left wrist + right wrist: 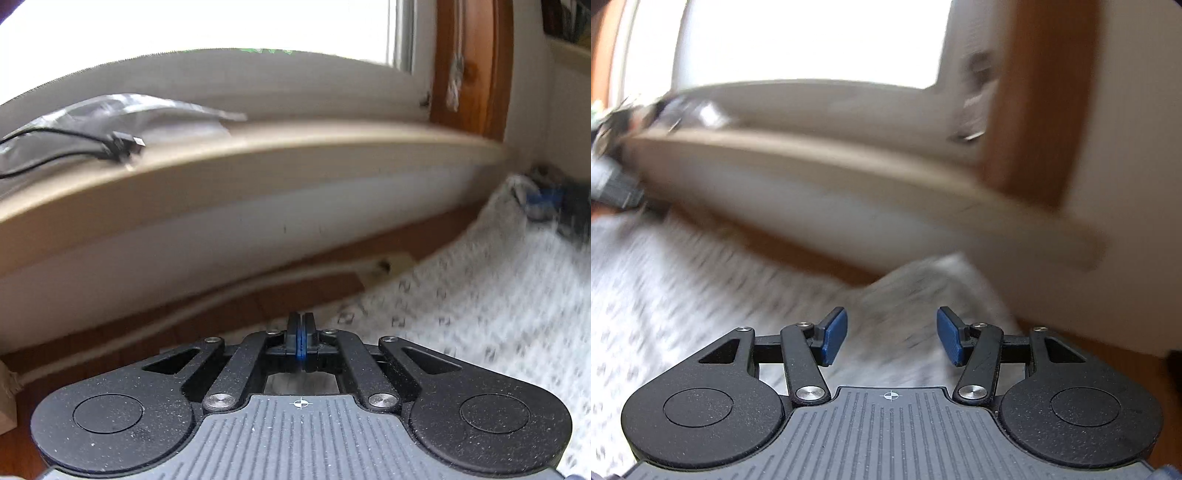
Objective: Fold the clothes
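No legible writing or container shows: the left gripper has its blue pads pressed together on nothing visible, the white patterned cloth at its 2 o'clock, while the right gripper stands spread above the cloth, pinching nothing.
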{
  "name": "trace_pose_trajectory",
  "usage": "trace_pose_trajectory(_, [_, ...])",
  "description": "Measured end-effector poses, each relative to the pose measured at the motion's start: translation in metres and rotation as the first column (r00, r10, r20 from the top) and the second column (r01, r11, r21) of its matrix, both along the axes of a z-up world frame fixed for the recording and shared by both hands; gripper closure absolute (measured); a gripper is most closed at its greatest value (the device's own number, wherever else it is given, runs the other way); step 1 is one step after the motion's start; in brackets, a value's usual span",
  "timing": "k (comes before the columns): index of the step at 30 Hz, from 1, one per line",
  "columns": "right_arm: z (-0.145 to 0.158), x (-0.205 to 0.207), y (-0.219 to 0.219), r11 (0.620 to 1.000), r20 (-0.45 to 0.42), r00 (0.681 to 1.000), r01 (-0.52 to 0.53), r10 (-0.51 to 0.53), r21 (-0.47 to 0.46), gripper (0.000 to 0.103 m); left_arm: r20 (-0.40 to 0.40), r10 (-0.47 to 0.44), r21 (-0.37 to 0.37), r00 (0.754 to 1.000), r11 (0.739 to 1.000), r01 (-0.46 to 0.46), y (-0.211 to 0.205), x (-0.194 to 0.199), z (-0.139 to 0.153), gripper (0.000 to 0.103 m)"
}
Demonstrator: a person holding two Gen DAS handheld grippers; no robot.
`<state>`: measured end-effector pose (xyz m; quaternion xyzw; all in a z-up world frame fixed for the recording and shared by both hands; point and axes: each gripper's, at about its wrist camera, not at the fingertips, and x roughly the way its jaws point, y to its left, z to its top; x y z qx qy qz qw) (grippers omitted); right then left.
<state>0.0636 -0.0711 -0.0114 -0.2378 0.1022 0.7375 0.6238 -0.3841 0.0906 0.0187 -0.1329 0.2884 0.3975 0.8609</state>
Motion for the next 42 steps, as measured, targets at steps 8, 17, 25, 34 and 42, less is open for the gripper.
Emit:
trace_pose_trajectory(8, [0.003, 0.024, 0.029, 0.990, 0.128, 0.982, 0.141, -0.143, 0.019, 0.051, 0.002, 0.045, 0.006, 0.999, 0.999, -0.045, 0.007, -0.008, -0.001, 0.066])
trace_pose_trajectory(17, [0.004, 0.056, 0.039, 0.991, -0.022, 0.992, 0.121, -0.123, -0.063, 0.082, 0.014, 0.068, -0.006, 0.998, 0.998, -0.068, 0.009, -0.015, -0.004, 0.065])
trace_pose_trajectory(25, [0.007, 0.076, 0.025, 0.972, 0.062, 0.973, 0.224, -0.220, -0.066, 0.094, 0.002, 0.103, 0.000, 0.995, 0.995, -0.103, 0.008, -0.016, -0.005, 0.063])
trace_pose_trajectory(34, [-0.003, 0.064, 0.040, 0.970, 0.159, 0.963, 0.231, -0.218, -0.069, 0.092, -0.020, 0.112, 0.008, 0.993, 0.994, -0.112, 0.007, -0.011, -0.006, 0.044])
trace_pose_trajectory(42, [0.024, 0.096, -0.005, 0.979, -0.011, 0.983, 0.182, -0.184, -0.092, 0.059, -0.010, 0.117, 0.035, 0.993, 0.993, -0.117, -0.019, 0.000, 0.006, 0.028])
